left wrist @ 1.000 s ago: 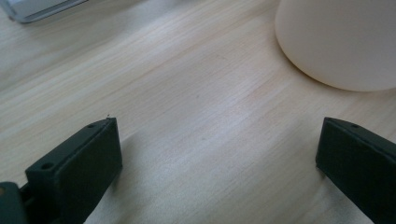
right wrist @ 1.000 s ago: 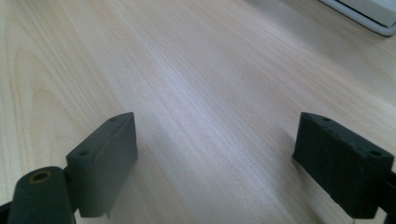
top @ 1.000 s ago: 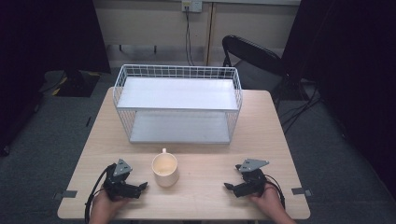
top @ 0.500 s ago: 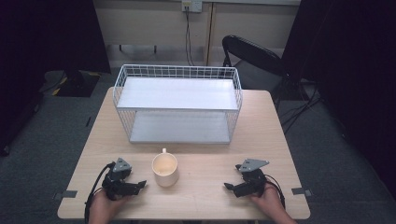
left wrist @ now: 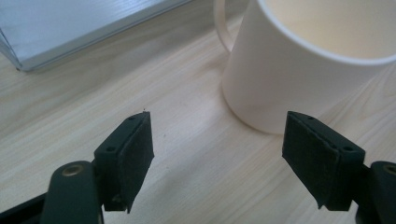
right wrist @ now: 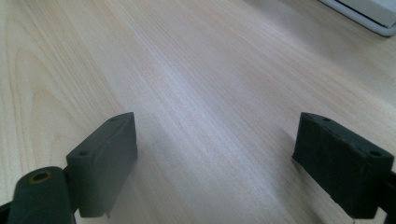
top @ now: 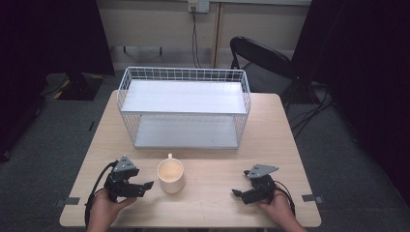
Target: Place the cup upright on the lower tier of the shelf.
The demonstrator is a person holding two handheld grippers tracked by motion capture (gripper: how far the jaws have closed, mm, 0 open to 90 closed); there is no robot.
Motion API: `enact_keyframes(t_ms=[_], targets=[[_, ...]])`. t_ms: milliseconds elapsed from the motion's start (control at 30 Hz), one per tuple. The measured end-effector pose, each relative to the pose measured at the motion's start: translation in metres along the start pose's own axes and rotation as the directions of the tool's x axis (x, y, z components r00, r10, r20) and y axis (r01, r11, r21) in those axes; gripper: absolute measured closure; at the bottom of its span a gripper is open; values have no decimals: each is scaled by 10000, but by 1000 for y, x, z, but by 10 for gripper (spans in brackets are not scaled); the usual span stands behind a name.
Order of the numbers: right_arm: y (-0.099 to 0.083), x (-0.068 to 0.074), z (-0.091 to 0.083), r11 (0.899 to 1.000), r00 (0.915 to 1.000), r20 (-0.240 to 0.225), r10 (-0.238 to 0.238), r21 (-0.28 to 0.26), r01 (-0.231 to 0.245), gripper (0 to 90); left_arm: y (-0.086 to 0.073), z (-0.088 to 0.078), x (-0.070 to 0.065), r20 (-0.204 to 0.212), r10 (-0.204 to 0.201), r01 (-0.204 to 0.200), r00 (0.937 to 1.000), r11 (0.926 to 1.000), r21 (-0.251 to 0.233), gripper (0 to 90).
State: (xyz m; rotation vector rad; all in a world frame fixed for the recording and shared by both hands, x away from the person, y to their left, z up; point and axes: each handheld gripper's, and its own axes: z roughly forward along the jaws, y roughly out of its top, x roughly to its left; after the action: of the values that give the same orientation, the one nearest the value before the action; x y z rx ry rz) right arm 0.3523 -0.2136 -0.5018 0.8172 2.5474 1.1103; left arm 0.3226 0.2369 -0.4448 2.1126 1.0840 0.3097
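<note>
The wooden table (top: pixel 290 140) is being occupied at twelve o'clock by the white wire rack (top: pixel 186 108). The cream mug (top: pixel 170 176) is being kept upright near the six o'clock edge, handle toward twelve. Since a second ago, the left gripper (top: pixel 147 186) is being lifted at the mug's nine o'clock, its jaws narrowing yet gaping, nothing between them: a grasp is likely being prepared. The right gripper (top: pixel 237 193) is being rested at four o'clock, jaws released.

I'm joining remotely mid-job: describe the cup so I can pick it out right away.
Start at the white wire rack at the back of the wooden table. Just in front of its lower shelf, left of centre, stands the cream mug, upright and empty, handle toward the rack. It sits beside the left gripper, whose jaws stand open, not touching it.
</note>
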Motion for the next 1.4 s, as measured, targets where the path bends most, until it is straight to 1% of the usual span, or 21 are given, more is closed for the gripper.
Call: enact_keyframes(t_ms=[100, 133, 200, 233, 333, 367, 467, 500, 633, 700, 767, 933, 967, 1033, 1133, 1167, 1200, 1267, 1300, 1333, 1400], targets=[[0, 0, 0, 10000, 10000, 0, -5, 1, 5, 126, 5, -1, -3, 55, -61, 61, 10000, 10000, 9, 249], [0, 0, 0, 10000, 10000, 0, -8, -1, 8, 127, 8, -2, -4, 69, 35, -34, 10000, 10000, -81, 249], [0, 0, 0, 10000, 10000, -1, -1, 0, 1, 126, 12, -5, -5, 163, -47, 51, 9999, 9997, -252, 251], [0, 0, 0, 10000, 10000, 1, -7, 0, 7, 126, 14, -6, -6, 145, -20, 24, 9999, 9995, -313, 251], [0, 0, 0, 10000, 10000, 0, -7, 0, 7, 126, 21, -9, -8, 190, -24, 31, 9998, 9993, -364, 248], [0, 0, 0, 10000, 10000, 0, 0, 2, 0, 126, 22, -9, -9, 296, 24, -12, 9996, 9993, -385, 249], [0, 0, 0, 10000, 10000, 0, 2, 2, -2, 126, 29, -12, -12, 326, 59, -43, 9994, 9989, -465, 250], [0, 0, 0, 10000, 10000, 1, -5, 0, 5, 126, 32, -14, -13, 385, 148, -132, 9991, 9990, -423, 252], [0, 0, 0, 10000, 10000, 0, -1, 1, 1, 126, 42, -16, -15, 304, 336, -321, 9990, 9983, -481, 254], [0, 0, 0, 10000, 10000, 1, -6, 1, 6, 126, 46, -16, -16, 348, 296, -278, 9990, 9983, -502, 254], [0, 0, 0, 10000, 10000, 0, 2, 3, -2, 126, 50, -15, -16, 267, 307, -294, 9992, 9984, -478, 257], [0, 0, 0, 10000, 10000, -1, -1, 0, 1, 126, 56, -11, -17, 255, 317, -305, 9992, 9984, -475, 263], [0, 0, 0, 10000, 10000, 0, 1, 2, -1, 126, 57, -9, -17, 208, 377, -367, 9991, 9982, -471, 263], [0, 0, 0, 10000, 10000, 2, -5, 0, 5, 126, 59, -5, -19, 305, 266, -253, 9992, 9988, -413, 263], [0, 0, 0, 10000, 10000, 1, -6, 1, 6, 126, 61, 1, -19, 243, 398, -393, 9989, 9990, -221, 277], [0, 0, 0, 10000, 10000, 1, -7, 0, 7, 126, 61, 4, -20, 270, 250, -244, 9993, 9994, -225, 284], [0, 0, 0, 10000, 10000, 0, 0, 1, 0, 126, 61, 7, -20, 218, 198, -194, 9996, 9996, -201, 310], [0, 0, 0, 10000, 10000, -1, 0, 2, 0, 126, 62, 13, -19, 178, 181, -178, 9997, 9997, -147, 319], [0, 0, 0, 10000, 10000, 0, -6, 0, 6, 126, 62, 13, -19, 178, 181, -178, 9997, 9997, -147, 334], [0, 0, 0, 10000, 10000, 2, -5, 2, 5, 126, 62, 15, -19, 327, 113, -109, 9994, 9999, -117, 347], [0, 0, 0, 10000, 10000, 1, -6, 1, 6, 126, 62, 18, -19, 215, 166, -164, 9996, 9998, -100, 349]])
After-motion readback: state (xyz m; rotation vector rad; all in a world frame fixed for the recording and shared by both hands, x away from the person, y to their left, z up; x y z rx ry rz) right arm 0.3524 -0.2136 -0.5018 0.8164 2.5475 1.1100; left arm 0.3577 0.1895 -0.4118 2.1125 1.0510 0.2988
